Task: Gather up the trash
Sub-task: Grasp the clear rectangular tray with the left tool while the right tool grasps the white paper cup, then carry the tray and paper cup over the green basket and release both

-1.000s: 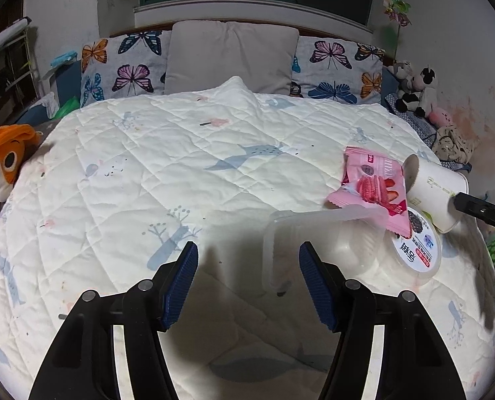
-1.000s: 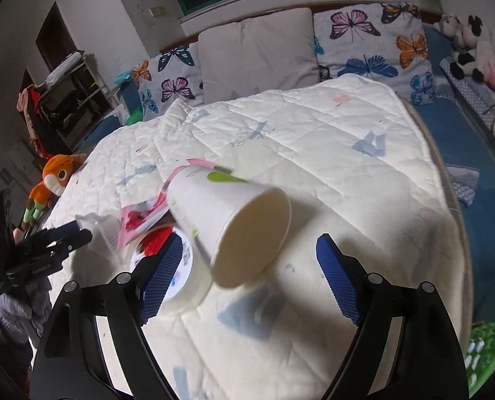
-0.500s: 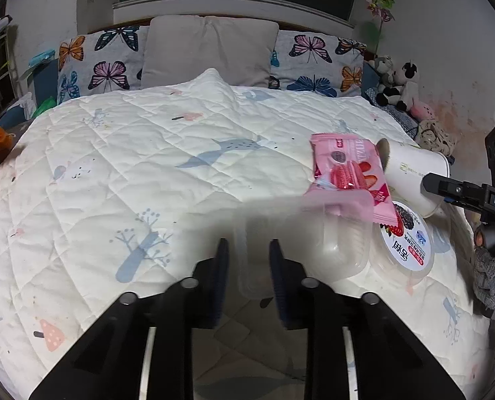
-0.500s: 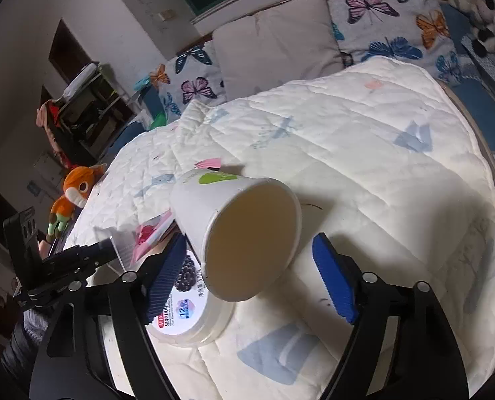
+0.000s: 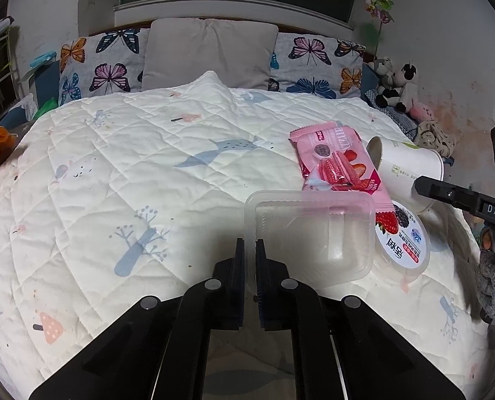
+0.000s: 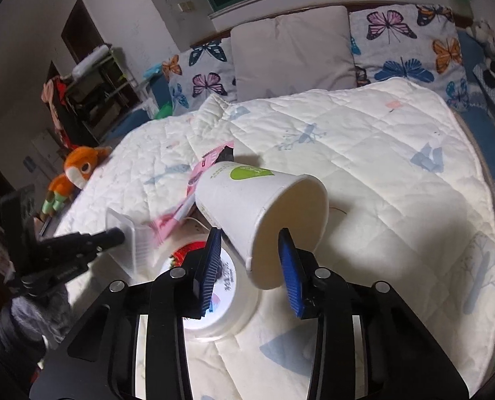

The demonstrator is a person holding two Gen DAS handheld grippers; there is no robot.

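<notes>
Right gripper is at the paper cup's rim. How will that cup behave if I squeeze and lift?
The paper cup looks empty, so probably light. One finger sits inside the open mouth, one outside; the thin wall may crumple under a hard squeeze. It lies on its side on the quilt and could roll if nudged.

Bed (image 5: 114, 173) is covered by white quilted printed blanket. Pink snack wrapper (image 5: 334, 163), white paper cup (image 5: 407, 170) on its side, clear plastic tray (image 5: 311, 233), lidded yogurt tub (image 5: 404, 243) are clustered right; pillows (image 5: 210, 53) at headboard.
</notes>
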